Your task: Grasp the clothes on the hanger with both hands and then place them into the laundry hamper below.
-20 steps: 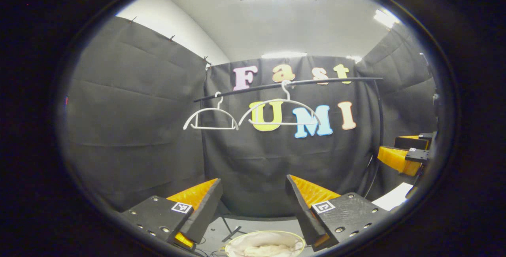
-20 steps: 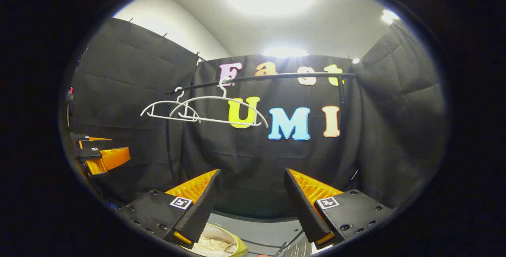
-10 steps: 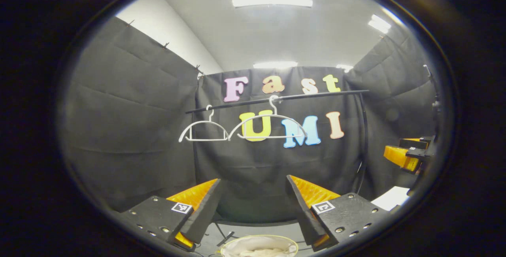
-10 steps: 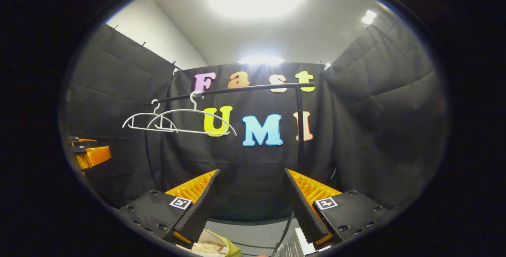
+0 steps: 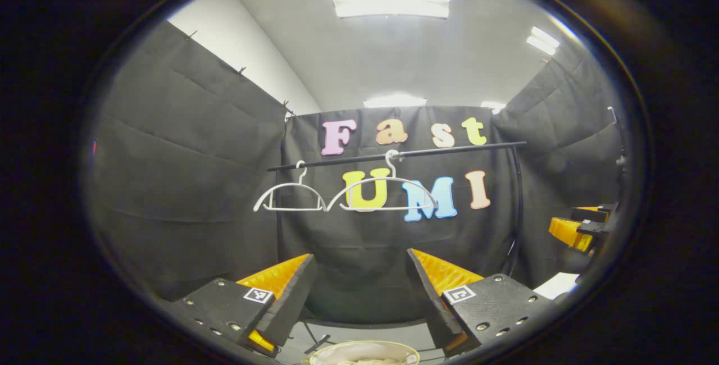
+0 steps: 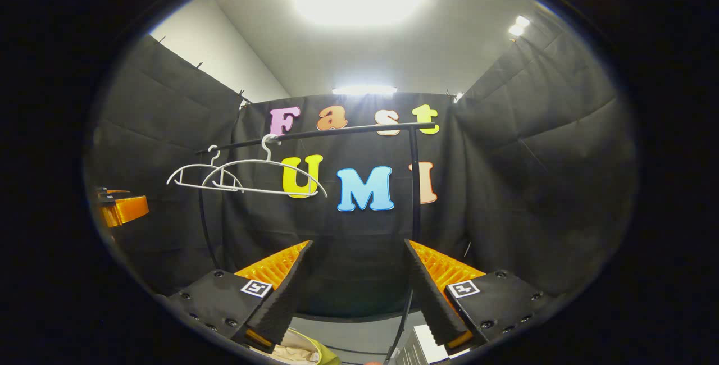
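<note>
Left gripper view looks up at the rail (image 5: 404, 154) with two white hangers (image 5: 382, 196) on it, both bare, no cloth on either. Compared with a second ago the rail and hangers sit lower and smaller in this view, and the hamper (image 5: 364, 349) has slid almost off the bottom edge, so this hand-held gripper has tipped upward and drawn back a little. The left hand-held gripper (image 5: 359, 297) stands wide open, fingers well apart, nothing between them. At the far right edge I can see the right hand-held gripper's orange fingers (image 5: 570, 230), also spread.

In the right gripper view the right hand-held gripper (image 6: 356, 292) is open just as wide and holds nothing. The hangers (image 6: 264, 177) have shifted left and down since a second ago, and the rail's upright post (image 6: 414, 185) now stands near the middle, so this one has swung to the right. The hamper (image 6: 306, 354) shows only as a sliver of yellow-green rim with pale clothes (image 6: 292, 352) inside.

My reading: the clothes already lie in the hamper below, the hangers are stripped, and both grippers have let go and are pulling away. The task looks finished, or nearly so, with nothing left on the rail to take.
</note>
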`<state>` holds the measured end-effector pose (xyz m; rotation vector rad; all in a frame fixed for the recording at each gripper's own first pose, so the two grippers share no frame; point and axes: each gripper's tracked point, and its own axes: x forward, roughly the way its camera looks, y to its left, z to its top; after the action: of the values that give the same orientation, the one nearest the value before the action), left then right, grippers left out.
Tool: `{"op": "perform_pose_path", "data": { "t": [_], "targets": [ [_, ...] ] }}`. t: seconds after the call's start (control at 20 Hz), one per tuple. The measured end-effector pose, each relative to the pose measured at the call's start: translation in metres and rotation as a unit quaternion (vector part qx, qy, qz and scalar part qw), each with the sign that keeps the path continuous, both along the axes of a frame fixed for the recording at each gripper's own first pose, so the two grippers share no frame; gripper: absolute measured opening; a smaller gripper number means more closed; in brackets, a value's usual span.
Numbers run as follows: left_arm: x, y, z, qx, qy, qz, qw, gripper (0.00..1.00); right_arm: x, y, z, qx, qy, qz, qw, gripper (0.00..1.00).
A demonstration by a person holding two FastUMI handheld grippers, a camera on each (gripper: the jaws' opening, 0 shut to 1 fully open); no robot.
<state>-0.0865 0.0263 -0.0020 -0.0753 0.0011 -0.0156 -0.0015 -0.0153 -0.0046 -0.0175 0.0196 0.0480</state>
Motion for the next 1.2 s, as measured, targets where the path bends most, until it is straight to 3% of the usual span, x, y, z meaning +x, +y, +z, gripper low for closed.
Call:
{"op": "perform_pose_path", "data": {
  "t": [1.2],
  "targets": [
    [0.001, 0.001, 0.001, 0.011, -0.007, -0.001, 1.0, 0.95, 0.005, -0.009, 0.002, 0.009, 0.001, -0.013, 1.0, 0.98]
  ]
}}
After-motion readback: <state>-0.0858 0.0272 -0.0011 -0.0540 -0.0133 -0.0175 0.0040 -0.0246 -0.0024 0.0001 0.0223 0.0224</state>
